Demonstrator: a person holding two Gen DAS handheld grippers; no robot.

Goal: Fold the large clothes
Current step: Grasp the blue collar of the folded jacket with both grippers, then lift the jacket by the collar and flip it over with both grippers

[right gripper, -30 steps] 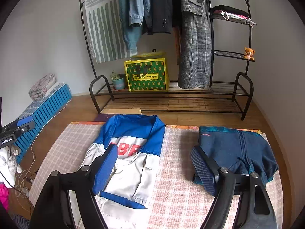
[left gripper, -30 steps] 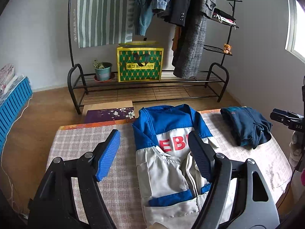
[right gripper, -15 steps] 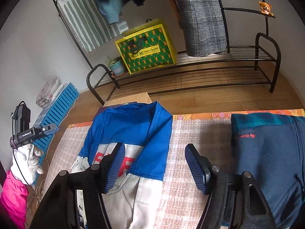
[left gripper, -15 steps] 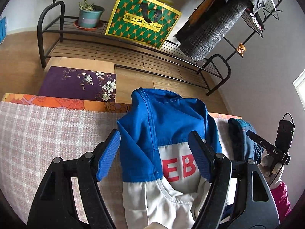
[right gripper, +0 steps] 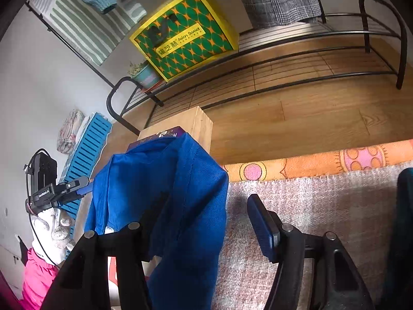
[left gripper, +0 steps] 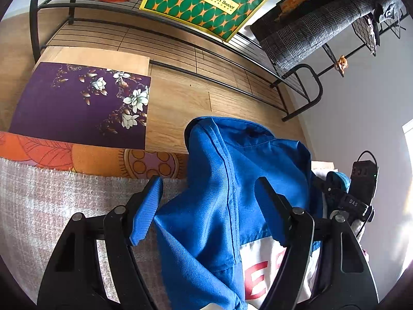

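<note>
Checked tablecloth [left gripper: 51,206] before wood floor [left gripper: 180,98], metal rack [right gripper: 309,51]

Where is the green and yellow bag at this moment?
The green and yellow bag stands on the low shelf of the black clothes rack beyond the table, beside the small potted plant and under the hanging clothes.

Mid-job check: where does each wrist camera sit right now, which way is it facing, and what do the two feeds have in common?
Left wrist: on the left gripper, angled down at the blue-and-white jacket's collar between open fingers; the other gripper shows at right.
Right wrist: on the right gripper, angled down at the same collar, jaws closing around its edge; a white-gloved hand and pink sleeve show at left.
Shared: jacket, checked grey table cloth, green-and-yellow bag, black metal rack.
</note>
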